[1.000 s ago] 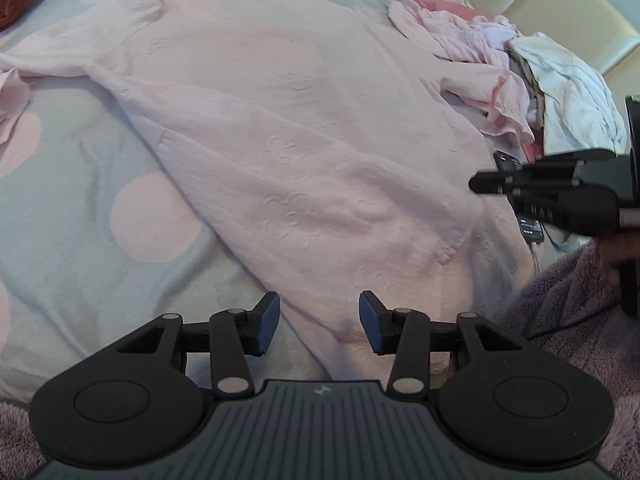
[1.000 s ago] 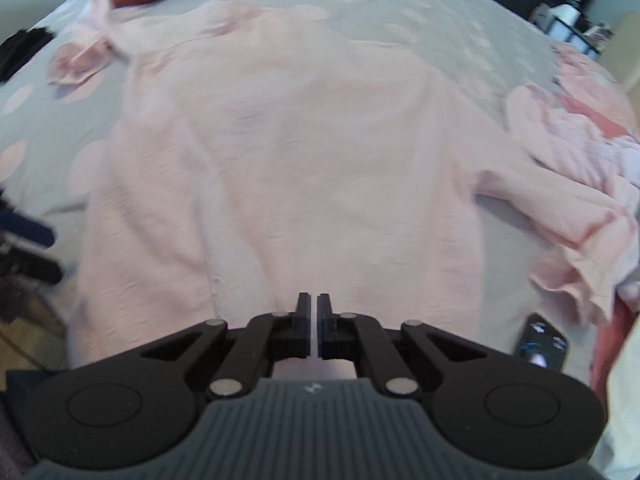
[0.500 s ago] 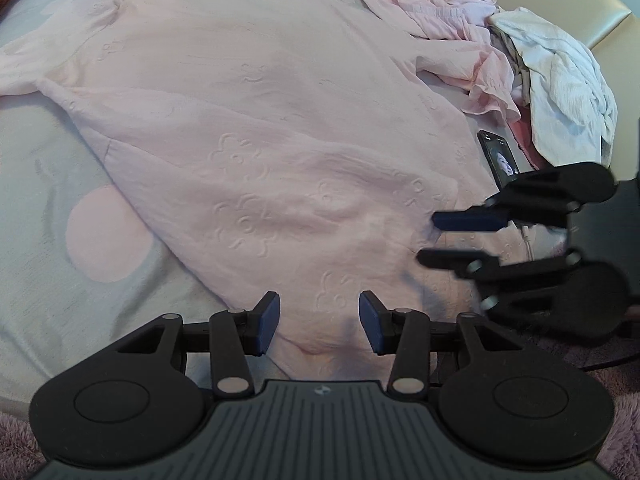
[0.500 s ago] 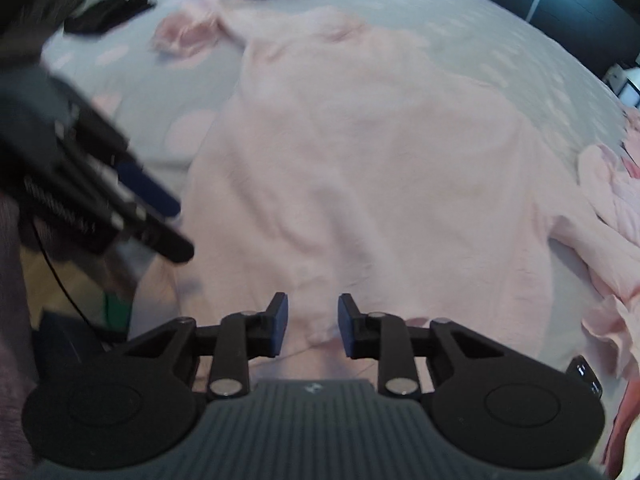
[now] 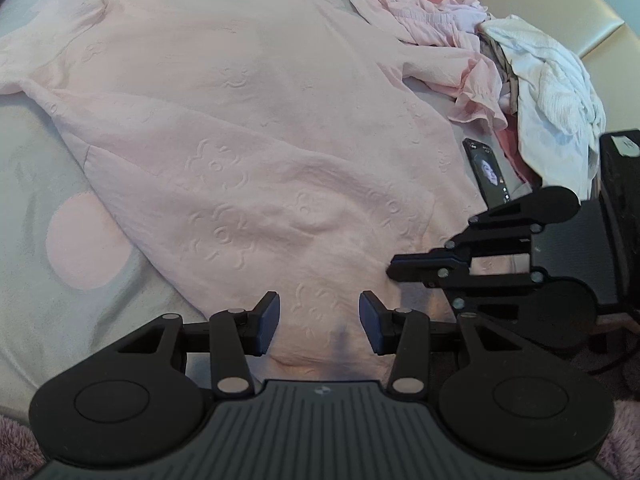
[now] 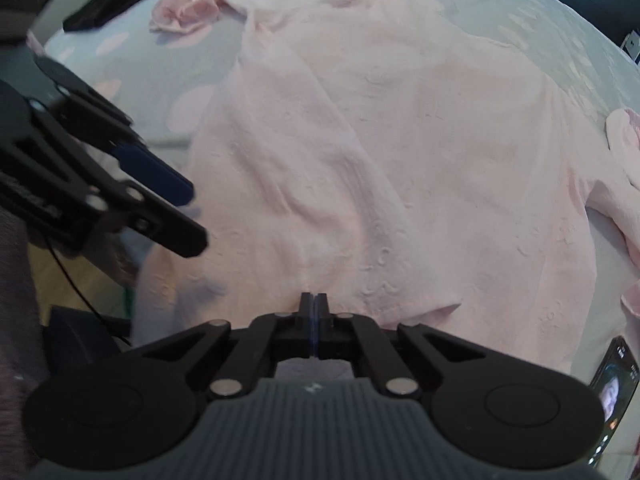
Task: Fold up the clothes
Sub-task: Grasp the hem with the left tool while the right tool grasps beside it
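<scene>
The right gripper [image 6: 315, 312] pinches the pink garment's [image 5: 248, 152] near hem. Beside it, the left gripper [image 5: 319, 322] gapes over that hem.

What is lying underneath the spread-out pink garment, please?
The pink garment lies flat on a grey bedsheet with pink dots. Whatever is beneath its middle is covered.

A big pink shirt [image 5: 248, 128] is lying flat on the spotted bed [image 5: 48, 184]. A phone [image 5: 490, 172] and a clothes pile [image 5: 500, 60] are lying beside it.
</scene>
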Available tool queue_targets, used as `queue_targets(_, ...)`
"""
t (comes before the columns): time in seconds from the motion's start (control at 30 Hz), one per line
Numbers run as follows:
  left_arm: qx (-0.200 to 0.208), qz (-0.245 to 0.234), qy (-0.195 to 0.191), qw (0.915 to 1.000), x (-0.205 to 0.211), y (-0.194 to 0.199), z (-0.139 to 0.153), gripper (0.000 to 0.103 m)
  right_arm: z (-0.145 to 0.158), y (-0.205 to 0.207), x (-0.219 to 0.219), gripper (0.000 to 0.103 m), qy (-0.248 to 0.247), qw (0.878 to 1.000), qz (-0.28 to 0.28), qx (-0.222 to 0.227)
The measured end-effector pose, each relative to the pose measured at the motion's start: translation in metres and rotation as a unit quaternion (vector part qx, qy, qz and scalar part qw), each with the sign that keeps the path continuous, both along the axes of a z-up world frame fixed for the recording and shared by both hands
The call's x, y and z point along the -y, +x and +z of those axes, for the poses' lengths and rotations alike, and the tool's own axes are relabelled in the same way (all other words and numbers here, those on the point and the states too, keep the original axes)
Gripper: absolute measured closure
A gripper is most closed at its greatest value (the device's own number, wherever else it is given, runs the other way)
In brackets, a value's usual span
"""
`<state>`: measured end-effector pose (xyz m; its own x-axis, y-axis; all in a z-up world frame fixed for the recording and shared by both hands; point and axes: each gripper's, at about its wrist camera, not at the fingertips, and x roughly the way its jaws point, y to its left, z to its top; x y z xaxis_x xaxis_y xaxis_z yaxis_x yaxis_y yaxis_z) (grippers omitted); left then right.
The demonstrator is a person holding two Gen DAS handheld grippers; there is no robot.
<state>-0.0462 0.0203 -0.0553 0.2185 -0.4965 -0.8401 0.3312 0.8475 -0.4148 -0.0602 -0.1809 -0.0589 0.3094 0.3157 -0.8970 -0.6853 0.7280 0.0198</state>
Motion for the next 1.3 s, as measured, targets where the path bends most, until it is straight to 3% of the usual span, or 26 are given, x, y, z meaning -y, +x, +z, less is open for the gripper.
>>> queue_targets(0.13,-0.033,0.033,-0.044,0.9979,-0.005,0.003,0.000,0.059,0.014,-0.013,-0.001,0.103,0.026,1.000,0.007,-0.009)
queue_targets(0.3,-0.108,0.079,-0.107,0.9852,-0.012,0.009,-0.015,0.057,0.022,-0.029,-0.005,0.103,0.039,0.999,0.024,-0.017)
queue_targets(0.53,-0.120,0.099,-0.107,0.9819,-0.016,0.008,-0.018,0.060,0.028,-0.041,-0.007,0.103,0.076,0.996,0.030,-0.036)
queue_targets(0.6,-0.125,0.099,-0.111,0.9809,-0.016,0.007,-0.019,0.068,0.030,-0.042,-0.007,0.103,0.087,0.995,0.031,-0.041)
queue_targets(0.73,-0.124,0.128,-0.111,0.9777,-0.025,0.006,-0.022,0.068,0.030,-0.042,-0.009,0.103,0.075,0.996,0.032,-0.030)
queue_targets(0.83,-0.118,0.145,-0.115,0.9757,-0.031,0.007,-0.020,0.068,0.027,-0.033,-0.008,0.091,0.052,0.998,0.018,0.002)
queue_targets(0.87,-0.115,0.148,-0.114,0.9756,-0.032,0.007,-0.020,0.068,0.023,-0.027,-0.006,0.072,0.045,0.999,0.014,0.008)
queue_targets(0.9,-0.112,0.151,-0.114,0.9756,-0.034,0.008,-0.019,0.068,0.020,-0.023,-0.005,0.065,0.046,0.999,0.010,0.007)
queue_targets(1.3,-0.106,0.149,-0.106,0.9775,-0.034,0.010,-0.021,0.068,-0.026,-0.005,-0.013,0.071,0.015,0.999,0.027,-0.033)
